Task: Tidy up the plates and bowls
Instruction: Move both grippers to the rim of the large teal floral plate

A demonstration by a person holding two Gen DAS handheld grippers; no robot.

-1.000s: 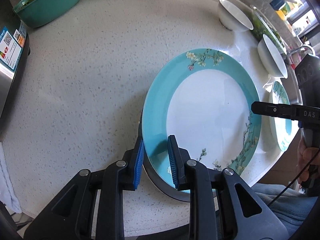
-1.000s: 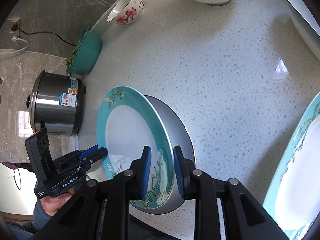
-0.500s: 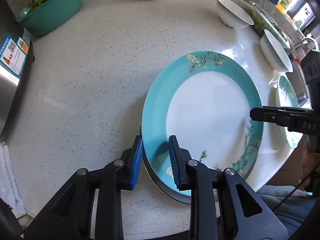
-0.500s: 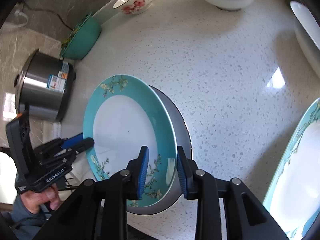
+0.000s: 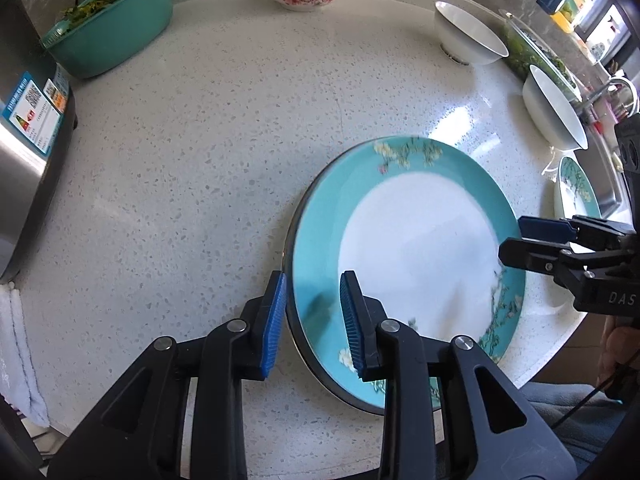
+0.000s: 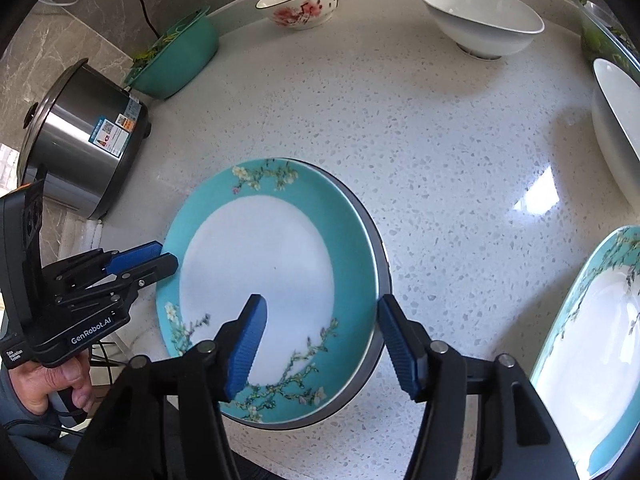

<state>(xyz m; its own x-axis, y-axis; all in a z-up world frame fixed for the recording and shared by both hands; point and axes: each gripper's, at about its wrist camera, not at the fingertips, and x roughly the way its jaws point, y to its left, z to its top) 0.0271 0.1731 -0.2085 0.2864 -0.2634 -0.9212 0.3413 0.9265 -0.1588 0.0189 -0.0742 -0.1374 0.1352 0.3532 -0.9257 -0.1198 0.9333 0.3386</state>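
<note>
Teal plate (image 6: 276, 276): I see it lying on the speckled white worktop (image 6: 440, 128), stacked on a second plate whose grey rim (image 6: 378, 256) shows along its right edge; it has a white centre and blossom sprigs on the teal band.
Left claw (image 5: 312, 316): my blue pads straddle the plate's near-left rim, one outside the edge and one over the teal band, with a visible gap on both sides, so it is parted and grips nothing.
Right claw (image 6: 320, 340): spread wide, one pad above the white centre, the other just outside the right rim; I can't tell if either pad touches.
Right claw from the left wrist view (image 5: 532, 240): its tips sit at the plate's right edge.
Second teal plate (image 6: 592, 344): near right on the worktop, apart from the stack.
White bowls: one far right of centre (image 6: 480, 20), another at the right edge (image 6: 616, 116).
Flowered bowl (image 6: 300, 2): far, near the wall.
Teal dish of greens (image 6: 176, 60): far left.
Rice cooker (image 6: 80, 136): left, beside the teal dish.
White cloth (image 5: 20, 356): hanging at the worktop's near-left edge.
</note>
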